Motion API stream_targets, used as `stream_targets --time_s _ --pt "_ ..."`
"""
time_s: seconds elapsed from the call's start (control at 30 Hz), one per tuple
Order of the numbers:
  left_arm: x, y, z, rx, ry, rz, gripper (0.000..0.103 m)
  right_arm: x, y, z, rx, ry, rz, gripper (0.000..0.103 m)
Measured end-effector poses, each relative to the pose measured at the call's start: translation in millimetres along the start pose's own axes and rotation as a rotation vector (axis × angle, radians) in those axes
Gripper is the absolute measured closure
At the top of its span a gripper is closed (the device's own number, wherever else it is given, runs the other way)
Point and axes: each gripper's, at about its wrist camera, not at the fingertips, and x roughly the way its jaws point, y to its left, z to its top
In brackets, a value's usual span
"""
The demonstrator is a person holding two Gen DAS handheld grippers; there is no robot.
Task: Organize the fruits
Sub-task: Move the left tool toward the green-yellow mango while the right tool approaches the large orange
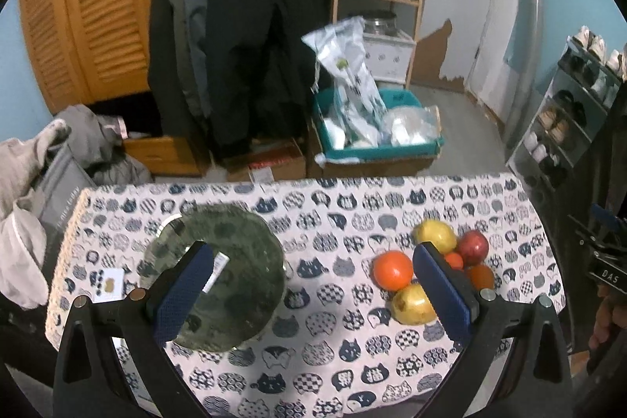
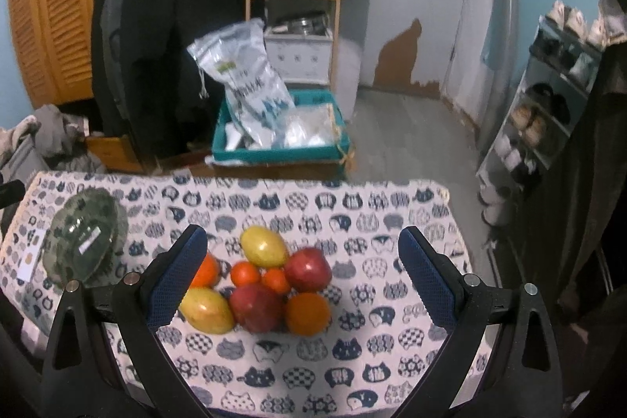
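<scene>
Left gripper (image 1: pixel 313 285): fingers spread wide, empty, held above the near half of the table. Blue pads (image 1: pixel 184 294) visible on both fingers. Left finger overlapping the glass plate (image 1: pixel 235 261) in view; right finger overlapping the fruit pile.

Right gripper (image 2: pixel 301 273): fingers spread wide, empty, framing the fruit pile from the near side.

Tablecloth (image 2: pixel 352 359): white with dark blue cat-head print, covering the table.

Fruit pile, right-centre of the table, pieces touching one another:
- Far: yellow-green mango (image 2: pixel 263 246).
- Near left: second mango (image 2: pixel 207 310).
- Near centre: large red apple (image 2: pixel 256 306).
- Far right: second red apple (image 2: pixel 308 269).
- Near right: orange (image 2: pixel 307 313).
- Left, partly behind the left finger: second orange (image 2: pixel 205 271).
- Centre: two small tangerines (image 2: pixel 245 274).

Glass plate: greenish, scalloped rim, white label at centre, on the left side of the table, well apart from the fruit, empty. Small white card (image 1: pixel 111 281) just left of the plate.

Beyond the far edge: teal bin (image 1: pixel 376 151) holding plastic bags, on the floor.
</scene>
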Motion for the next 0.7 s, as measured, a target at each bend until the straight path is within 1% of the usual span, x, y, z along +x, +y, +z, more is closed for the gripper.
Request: stream_targets --time_s 0.1,0.3,0.57,0.7 --pt "12 -7 -6 0.005 0.034 -0.006 0.0 10 -5 -8 0.005 0.043 -0.002 0.006" --pt "40 -22 -21 0.012 0.132 -0.037 0.0 28 -13 -26 0.005 0.109 -0.003 0.006" --pt "81 -47 -46 0.013 0.265 -0.066 0.0 62 -23 -52 0.017 0.233 0.011 0.006" --pt "103 -60 -60 0.017 0.328 -0.069 0.001 79 -26 -66 0.013 0.29 0.006 0.006"
